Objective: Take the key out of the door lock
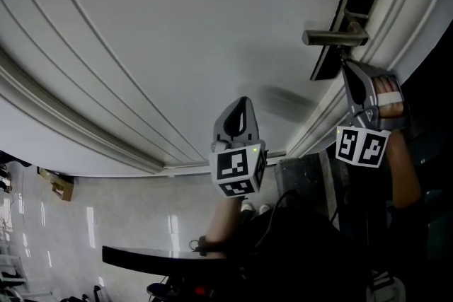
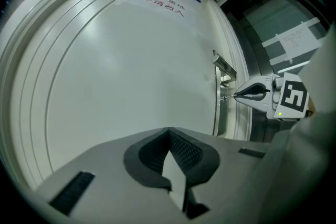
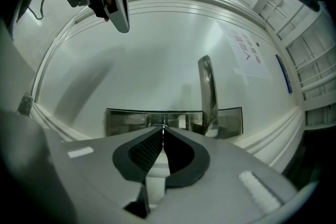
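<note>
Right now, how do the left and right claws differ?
Place: the grey left claw hangs before the bare white door panel; the grey right claw reaches the metal lock plate. Grasp: the left claw is shut on nothing; the right claw pinches the small key. Both carry marker cubes.

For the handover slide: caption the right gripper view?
Right gripper shut on the key in the lock plate beside the door handle; left gripper hangs clear.

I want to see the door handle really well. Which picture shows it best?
The right gripper view: the door handle is close and large, near the middle of the picture. The head view shows it smaller, from the side. The left gripper view shows it tiny and far off.
</note>
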Motion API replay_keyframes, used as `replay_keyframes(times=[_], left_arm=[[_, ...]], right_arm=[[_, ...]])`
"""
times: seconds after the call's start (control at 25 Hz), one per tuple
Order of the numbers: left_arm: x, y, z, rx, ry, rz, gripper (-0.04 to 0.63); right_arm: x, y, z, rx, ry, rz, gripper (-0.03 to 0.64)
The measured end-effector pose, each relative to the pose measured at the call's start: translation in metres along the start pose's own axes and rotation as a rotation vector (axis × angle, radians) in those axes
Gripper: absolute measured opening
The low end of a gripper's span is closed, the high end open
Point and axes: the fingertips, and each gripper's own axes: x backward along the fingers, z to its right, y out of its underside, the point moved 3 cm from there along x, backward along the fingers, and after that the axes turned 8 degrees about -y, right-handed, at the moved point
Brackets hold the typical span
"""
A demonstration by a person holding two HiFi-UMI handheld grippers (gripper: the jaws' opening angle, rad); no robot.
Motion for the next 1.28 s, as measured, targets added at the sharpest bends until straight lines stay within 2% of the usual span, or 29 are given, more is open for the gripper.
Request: replay_keyframes(times=[0.24, 0.64, 1.0, 1.28], left_arm=[[-0.003, 0.0, 0.007, -0.001, 0.017, 0.002, 0.0], [0.004, -0.008, 0.035, -0.019, 0.088, 0.027, 0.0], [0.009, -0.006, 0.037, -0.01, 0.087, 0.023, 0.0], [0.012, -0.007, 0.037, -0.01, 0.099, 0.027, 0.0]], right_arm=[[0.003, 0.0, 0.0, -0.001, 0.005, 0.005, 0.009], [0.009, 0.003, -0.002, -0.018, 0.009, 0.02, 0.009], [0.015, 0.004, -0.004, -0.033, 0.01, 0.024, 0.009], [0.033, -0.001, -0.006, -0.096, 0.024, 0.05, 0.009]])
